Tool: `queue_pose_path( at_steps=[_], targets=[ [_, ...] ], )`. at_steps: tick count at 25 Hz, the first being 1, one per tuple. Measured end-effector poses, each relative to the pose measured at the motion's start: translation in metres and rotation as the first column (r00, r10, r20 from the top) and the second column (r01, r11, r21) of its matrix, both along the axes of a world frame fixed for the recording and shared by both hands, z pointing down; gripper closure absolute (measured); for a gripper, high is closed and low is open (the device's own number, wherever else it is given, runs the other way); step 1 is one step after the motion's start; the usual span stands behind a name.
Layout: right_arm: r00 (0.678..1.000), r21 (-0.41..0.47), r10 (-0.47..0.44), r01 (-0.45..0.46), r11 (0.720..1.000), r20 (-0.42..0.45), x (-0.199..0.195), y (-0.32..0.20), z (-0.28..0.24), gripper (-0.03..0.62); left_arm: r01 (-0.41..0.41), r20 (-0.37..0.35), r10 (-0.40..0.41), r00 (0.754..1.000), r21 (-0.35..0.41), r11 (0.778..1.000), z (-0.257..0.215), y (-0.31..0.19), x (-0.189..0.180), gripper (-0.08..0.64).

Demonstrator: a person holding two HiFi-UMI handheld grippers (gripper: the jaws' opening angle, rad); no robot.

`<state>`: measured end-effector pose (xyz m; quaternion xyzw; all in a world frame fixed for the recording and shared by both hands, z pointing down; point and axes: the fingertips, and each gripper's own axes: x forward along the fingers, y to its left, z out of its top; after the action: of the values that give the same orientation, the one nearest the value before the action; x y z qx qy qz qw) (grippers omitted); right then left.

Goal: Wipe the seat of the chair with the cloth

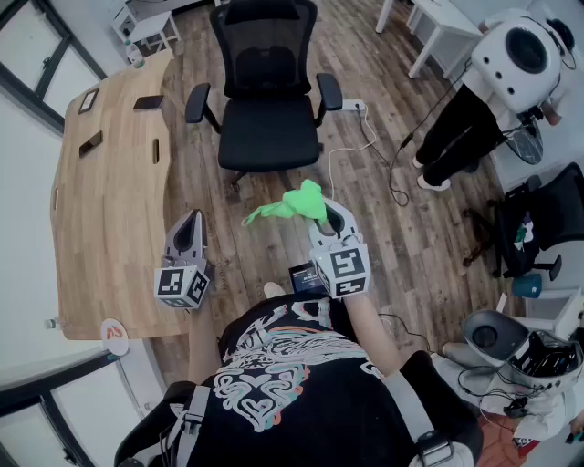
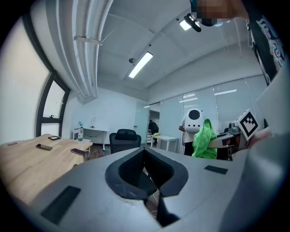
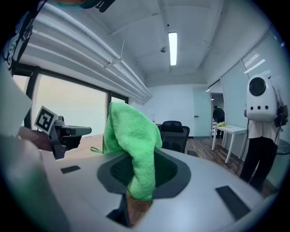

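The black office chair (image 1: 269, 132) stands ahead of me on the wood floor, its seat bare. The green cloth (image 1: 294, 205) hangs from my right gripper (image 1: 327, 214), which is shut on it a little short of the chair's front edge. In the right gripper view the cloth (image 3: 131, 136) drapes over the closed jaws, with the chair (image 3: 174, 133) beyond. My left gripper (image 1: 193, 223) is held to the left near the table edge, shut with nothing in it. The left gripper view shows the chair (image 2: 125, 138) far off and the cloth (image 2: 204, 140) to the right.
A long wooden table (image 1: 109, 201) runs along the left with phones on it. A person in black (image 1: 465, 128) with a white device stands at the right. A power strip and cable (image 1: 360, 137) lie on the floor beside the chair. White tables (image 1: 438, 27) stand behind.
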<state>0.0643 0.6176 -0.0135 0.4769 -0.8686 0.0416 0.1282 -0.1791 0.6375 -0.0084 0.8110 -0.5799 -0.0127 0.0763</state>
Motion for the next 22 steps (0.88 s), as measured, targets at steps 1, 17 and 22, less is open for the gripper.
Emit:
queue_pose_path(
  at_steps=[1, 17, 22],
  targets=[
    [1.0, -0.004, 0.003, -0.003, 1.0, 0.0, 0.0, 0.004, 0.001, 0.512, -0.006, -0.003, 0.006, 1.0, 0.003, 1.0, -0.002, 0.002, 0.001, 0.56],
    [0.992, -0.023, 0.02, -0.018, 1.0, 0.127, -0.006, 0.004, -0.004, 0.512, -0.145, 0.021, 0.145, 0.989, 0.009, 0.989, -0.003, -0.004, 0.022, 0.56],
    [0.998, -0.007, 0.045, -0.045, 0.999, 0.038, -0.01, -0.018, 0.004, 0.512, -0.154, 0.032, 0.152, 0.988, 0.036, 0.987, -0.007, -0.021, 0.018, 0.56]
  ],
)
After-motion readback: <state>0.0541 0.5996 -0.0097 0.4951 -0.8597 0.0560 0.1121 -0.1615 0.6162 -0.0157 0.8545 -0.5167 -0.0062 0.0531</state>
